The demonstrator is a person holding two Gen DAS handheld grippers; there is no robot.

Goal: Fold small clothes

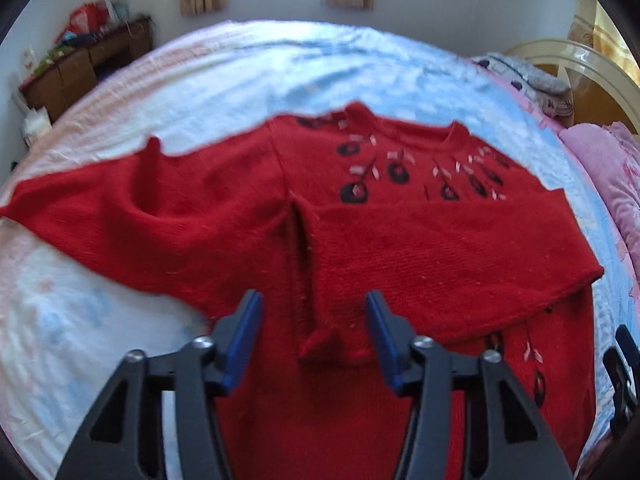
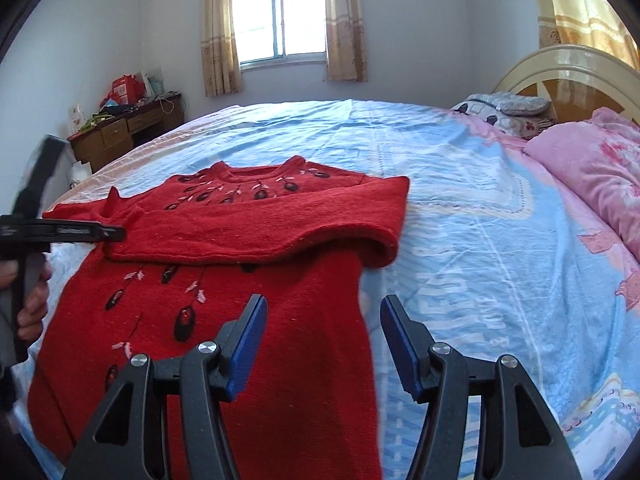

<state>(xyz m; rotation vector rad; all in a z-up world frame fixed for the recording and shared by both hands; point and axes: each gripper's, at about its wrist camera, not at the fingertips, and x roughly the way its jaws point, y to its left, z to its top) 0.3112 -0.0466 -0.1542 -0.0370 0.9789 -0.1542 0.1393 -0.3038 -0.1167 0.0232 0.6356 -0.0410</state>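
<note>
A red knitted sweater (image 1: 400,248) with black and pink embroidery lies flat on the bed, front up. One sleeve (image 2: 256,228) is folded across the chest; the other sleeve (image 1: 104,216) lies spread out to the left. My left gripper (image 1: 314,312) is open and empty, just above the cuff of the folded sleeve (image 1: 320,344). It also shows in the right wrist view (image 2: 114,233) at the left edge. My right gripper (image 2: 324,316) is open and empty, hovering over the sweater's right side edge (image 2: 360,300).
The bed sheet (image 2: 460,216) is light blue and pink. A pink quilt (image 2: 592,168) and pillows (image 2: 500,110) lie by the headboard (image 2: 568,68) at right. A wooden desk (image 2: 120,132) with clutter stands by the far left wall under the window (image 2: 280,16).
</note>
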